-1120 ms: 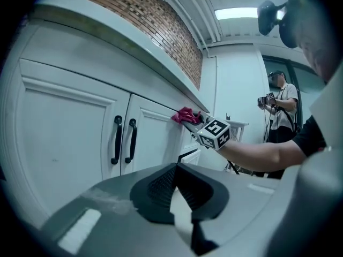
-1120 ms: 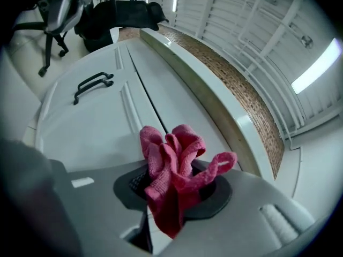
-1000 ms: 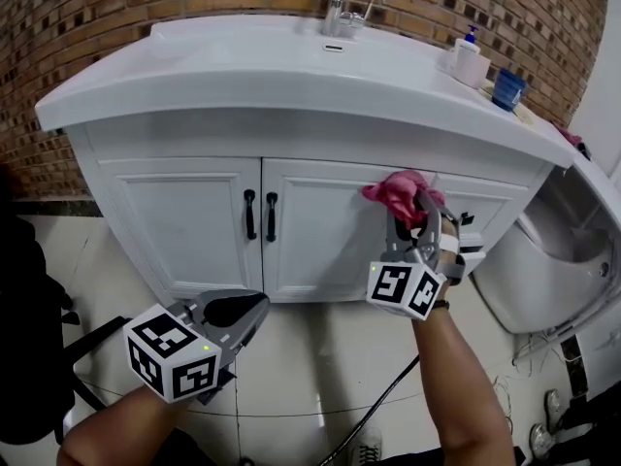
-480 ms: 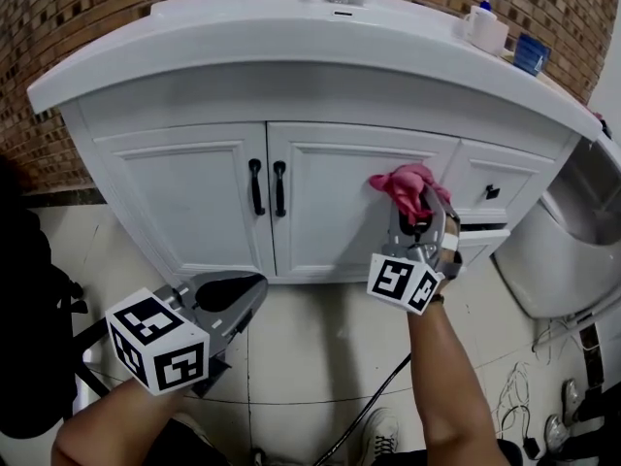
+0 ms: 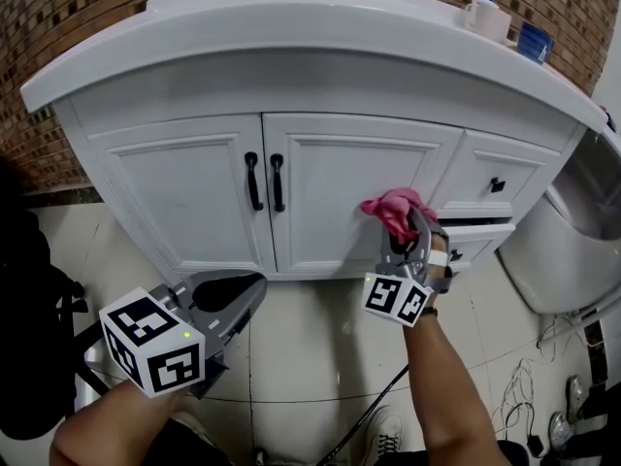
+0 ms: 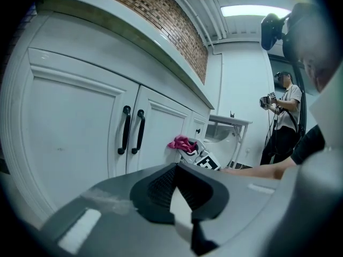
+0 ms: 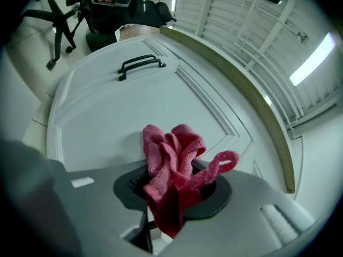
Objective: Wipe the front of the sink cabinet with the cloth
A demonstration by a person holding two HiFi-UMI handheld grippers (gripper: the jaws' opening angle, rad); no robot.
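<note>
The white sink cabinet (image 5: 340,187) fills the head view, with a pair of black handles (image 5: 264,181) where its two doors meet. A pink cloth (image 5: 391,207) is bunched against the lower right part of the right door, touching the panel. My right gripper (image 5: 408,225) is shut on it, and the cloth (image 7: 172,157) spills out over the jaws in the right gripper view. My left gripper (image 5: 245,299) hangs low over the floor tiles, left of the right one and away from the cabinet. Its jaws (image 6: 179,189) are shut with nothing between them. The cloth (image 6: 181,142) is also visible from the left gripper view.
Two small drawers (image 5: 495,184) sit right of the doors. A white fixture (image 5: 568,255) stands close on the right, and a black chair (image 5: 29,299) on the left. A soap bottle (image 5: 482,13) and a blue cup (image 5: 532,39) stand on the counter. A cable (image 5: 374,416) crosses the floor. A person (image 6: 284,116) stands farther off.
My right gripper has slid the cloth down the right door, from near its top right corner to the lower part. The left gripper has hardly moved.
</note>
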